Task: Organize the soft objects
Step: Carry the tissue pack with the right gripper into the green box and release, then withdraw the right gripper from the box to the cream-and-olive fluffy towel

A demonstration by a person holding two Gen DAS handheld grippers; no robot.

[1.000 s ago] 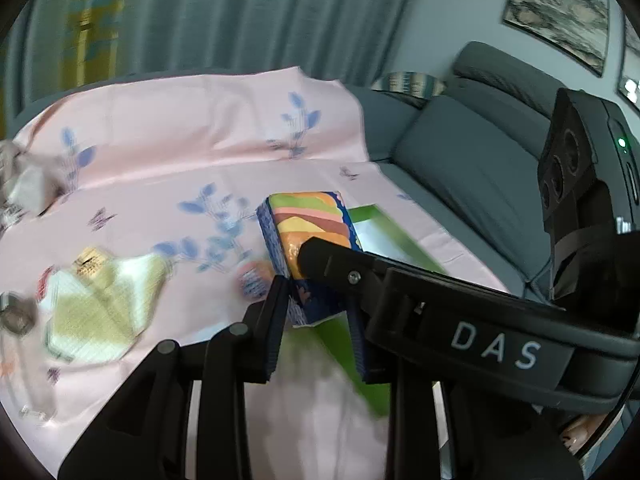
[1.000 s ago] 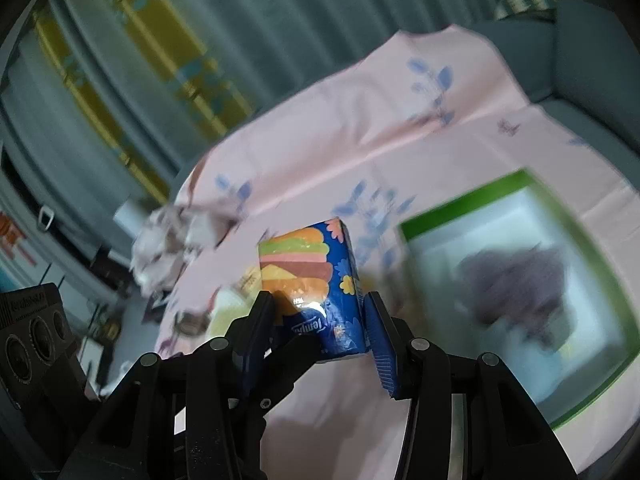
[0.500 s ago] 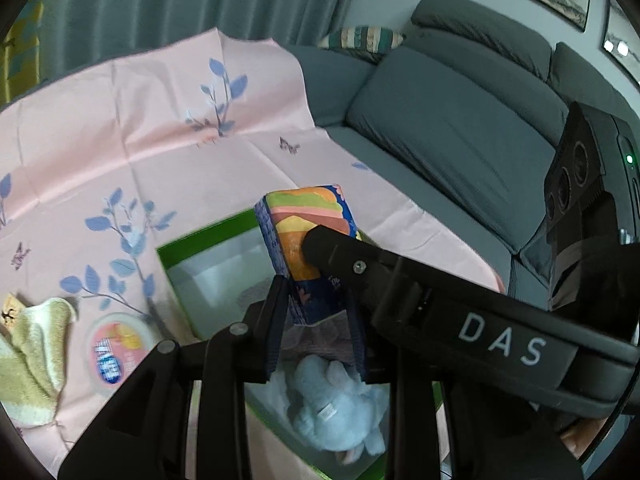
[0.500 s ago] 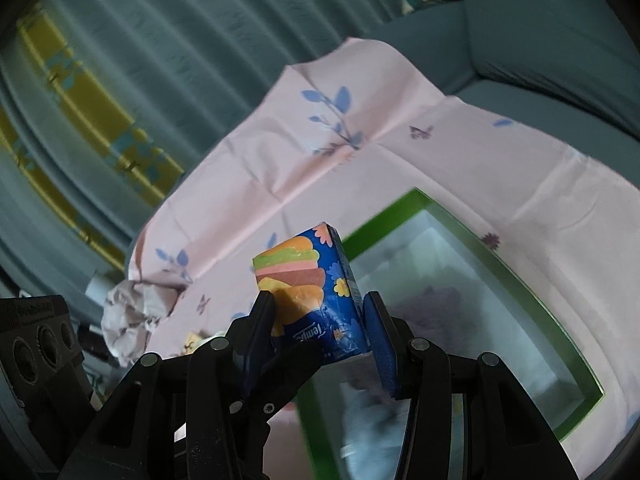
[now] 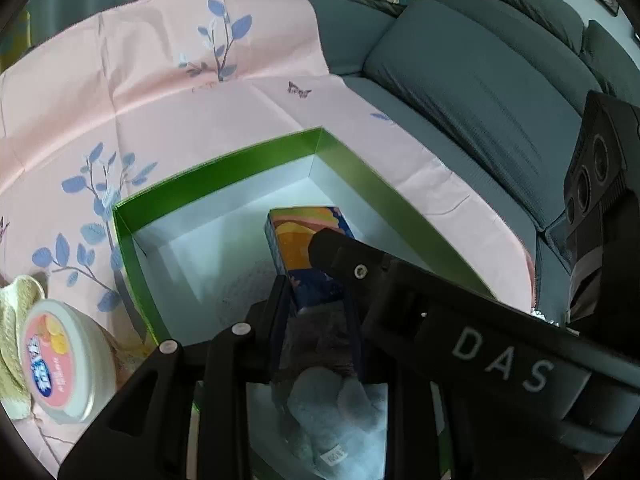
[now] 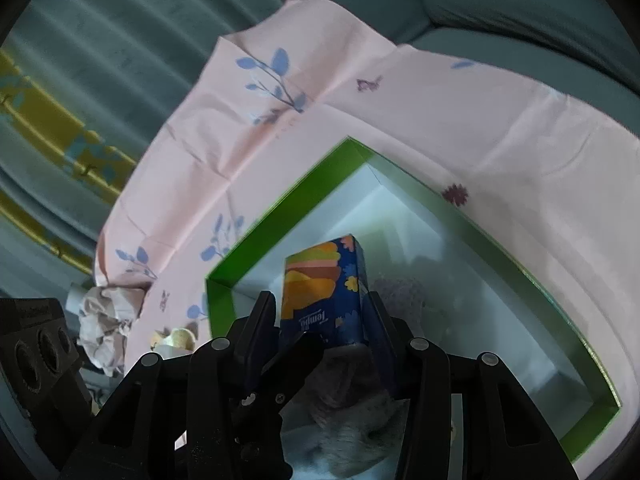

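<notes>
The blue tissue pack with orange and yellow stripes is held over the inside of the green box, with both tools closed on it: the right tool presses on its two sides, and the left tool, whose jaws have just been closing a little more, grips its near end. Inside the white-lined box, under the pack at the near side, lies a light blue plush toy. The box stands on a pink floral cloth on the sofa, and left of it are a round lidded tub and a yellow-green cloth.
</notes>
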